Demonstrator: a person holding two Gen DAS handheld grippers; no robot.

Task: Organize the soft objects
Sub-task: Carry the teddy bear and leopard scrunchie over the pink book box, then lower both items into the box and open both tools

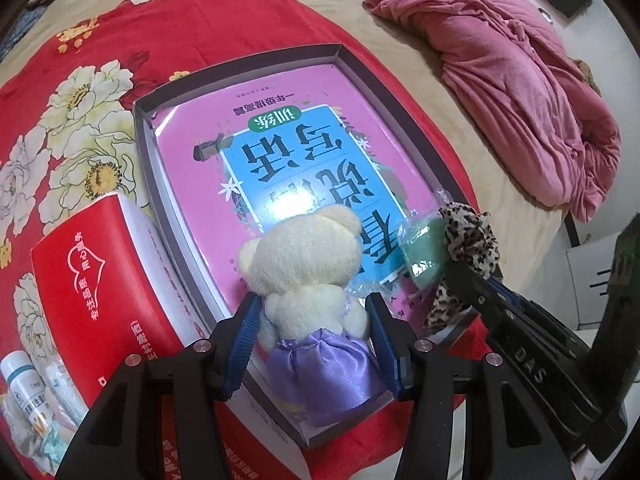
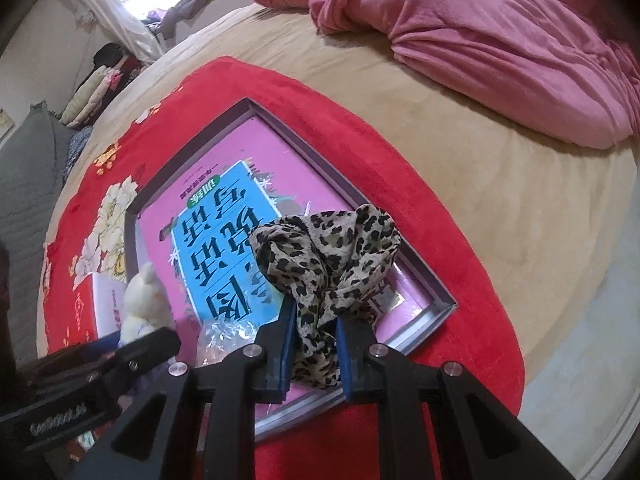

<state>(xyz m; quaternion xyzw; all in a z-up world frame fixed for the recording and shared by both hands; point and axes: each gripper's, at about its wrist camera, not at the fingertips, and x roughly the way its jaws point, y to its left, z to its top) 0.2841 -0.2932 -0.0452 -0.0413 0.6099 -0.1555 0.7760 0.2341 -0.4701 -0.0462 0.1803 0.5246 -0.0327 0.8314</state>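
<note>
A cream teddy bear (image 1: 304, 264) in a purple satin dress stands over the near edge of a shallow grey box (image 1: 141, 128); my left gripper (image 1: 312, 304) is shut on its body. A pink book with a blue panel (image 1: 280, 168) fills the box. A leopard-print cloth (image 2: 328, 248) hangs bunched between the blue pads of my right gripper (image 2: 316, 312), which is shut on it above the box's near right corner (image 2: 444, 300). In the left wrist view the leopard-print cloth (image 1: 470, 236) sits beside a green soft item in clear plastic (image 1: 424, 252). The right wrist view catches the bear (image 2: 144, 300) at lower left.
The box lies on a red floral blanket (image 1: 100, 80) spread over a tan bed (image 2: 500, 200). A red carton (image 1: 92, 280) and small bottles (image 1: 24, 380) sit left of the box. A crumpled pink blanket (image 2: 500, 40) lies far right. Pillows and clothes (image 2: 92, 88) are piled beyond the bed.
</note>
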